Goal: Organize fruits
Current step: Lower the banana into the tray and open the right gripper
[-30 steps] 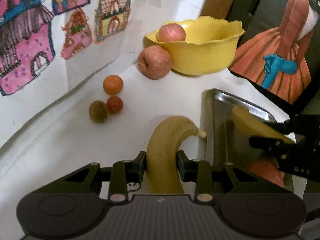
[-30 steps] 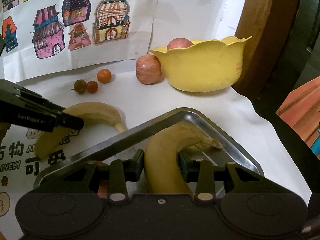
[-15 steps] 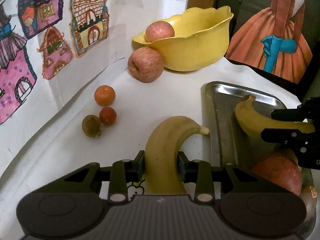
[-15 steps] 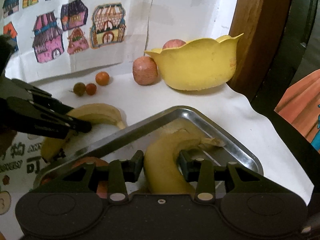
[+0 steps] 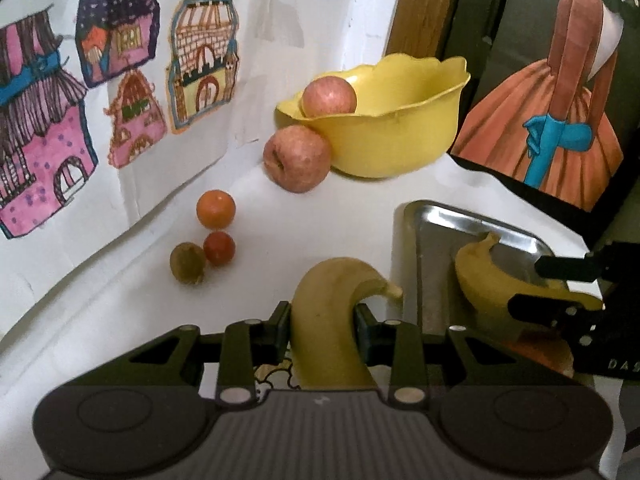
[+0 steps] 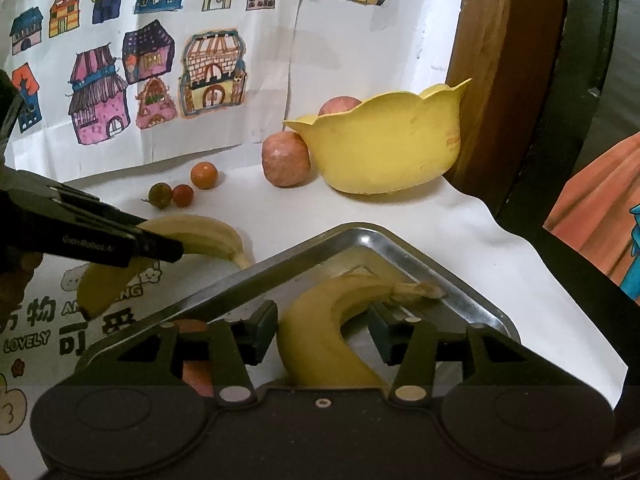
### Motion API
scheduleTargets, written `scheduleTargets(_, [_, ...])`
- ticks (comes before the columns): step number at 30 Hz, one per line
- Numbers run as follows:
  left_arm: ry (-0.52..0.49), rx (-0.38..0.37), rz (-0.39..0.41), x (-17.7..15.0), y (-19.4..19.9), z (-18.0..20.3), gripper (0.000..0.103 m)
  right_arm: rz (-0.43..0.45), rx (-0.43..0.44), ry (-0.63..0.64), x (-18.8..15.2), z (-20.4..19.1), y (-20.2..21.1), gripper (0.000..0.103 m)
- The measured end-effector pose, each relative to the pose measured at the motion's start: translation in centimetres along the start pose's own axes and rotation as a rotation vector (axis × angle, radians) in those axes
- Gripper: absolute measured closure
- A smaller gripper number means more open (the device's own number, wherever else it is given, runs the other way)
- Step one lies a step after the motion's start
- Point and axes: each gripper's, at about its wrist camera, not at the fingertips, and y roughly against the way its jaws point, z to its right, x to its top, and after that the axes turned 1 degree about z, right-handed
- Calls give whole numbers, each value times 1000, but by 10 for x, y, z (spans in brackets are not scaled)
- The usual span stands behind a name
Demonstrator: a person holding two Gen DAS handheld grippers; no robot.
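Two bananas in hand: one set down in the metal tray, the other not yet over it

Your right gripper (image 6: 323, 330) has its jaws spread clear of the tray banana (image 6: 328, 332), gaps showing on both sides, so that fruit looks released and resting on the metal tray (image 6: 280, 258); a reddish fruit (image 6: 196, 354) lies in the tray's near corner. Your left gripper (image 5: 322, 322) is clamped on the second banana (image 5: 334, 320), held over the white tabletop (image 5: 320, 232) just beside the tray's left rim. Next, likely: carry that banana across the rim, lower it beside the first, then let go, with the right gripper backed out to make room. Two apples, one beside (image 5: 297, 159) and one inside (image 5: 329, 96) the yellow bowl (image 5: 400, 136), and three small round fruits (image 5: 208, 240) sit untouched
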Motion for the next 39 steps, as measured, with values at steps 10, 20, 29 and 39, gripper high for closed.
scheduleTargets(10, [46, 3, 1, 3, 19, 6, 68, 24, 7, -8, -6, 4, 7, 50])
scheduleTargets(20, [108, 15, -14, -8, 31, 8, 68, 61, 16, -60, -15, 5, 11, 48])
scheduleTargets(29, [152, 22, -38, -29, 43, 6, 68, 143, -31, -72, -26, -2, 31, 46])
scheduleTargets(39, [126, 29, -60, -37, 59, -5, 68, 237, -47, -118, -59, -17, 69, 36])
